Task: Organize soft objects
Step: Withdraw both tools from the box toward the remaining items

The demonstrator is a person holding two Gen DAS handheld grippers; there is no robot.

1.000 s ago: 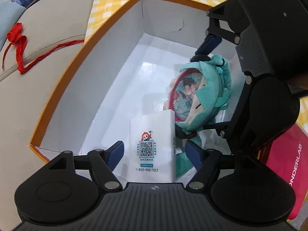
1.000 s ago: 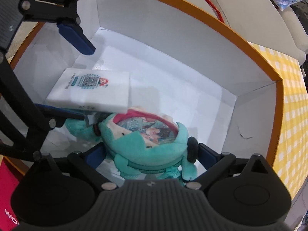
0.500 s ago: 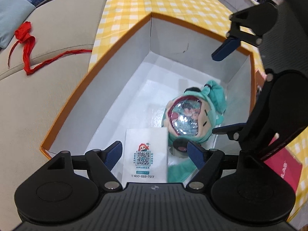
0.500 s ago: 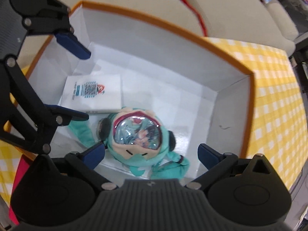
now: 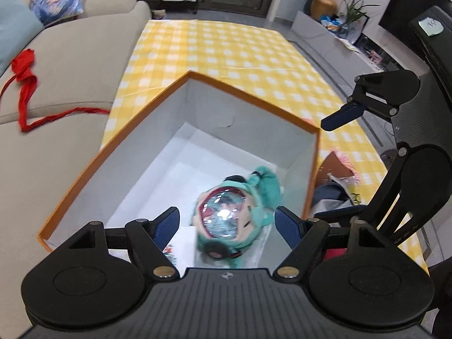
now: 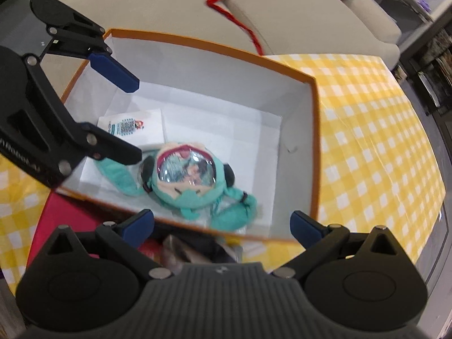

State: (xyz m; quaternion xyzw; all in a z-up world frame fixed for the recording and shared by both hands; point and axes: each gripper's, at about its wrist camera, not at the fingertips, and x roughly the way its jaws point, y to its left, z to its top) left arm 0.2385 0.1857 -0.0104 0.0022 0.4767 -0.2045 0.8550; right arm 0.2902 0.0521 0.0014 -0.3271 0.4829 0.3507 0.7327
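A teal plush pouch with a clear round window [image 5: 234, 212] [image 6: 189, 178] lies on the floor of an orange-rimmed white box [image 5: 248, 99] [image 6: 315, 152]. A white tissue pack with a QR code [image 6: 135, 127] lies beside it; in the left wrist view only its corner [image 5: 180, 243] shows. My left gripper [image 5: 227, 223] is open and empty above the box's near end. My right gripper [image 6: 221, 224] is open and empty above the box's near rim. Each gripper also shows in the other's view.
The box stands on a yellow checked tablecloth [image 5: 226, 53]. A beige sofa [image 5: 65, 65] with a red ribbon [image 5: 26, 67] lies beside it. Bagged items [image 5: 336, 180] and a pink-red box [image 6: 56, 220] sit next to the box.
Both grippers have risen up and out of the box, empty. The plush pouch and tissue pack stay lying inside the box.
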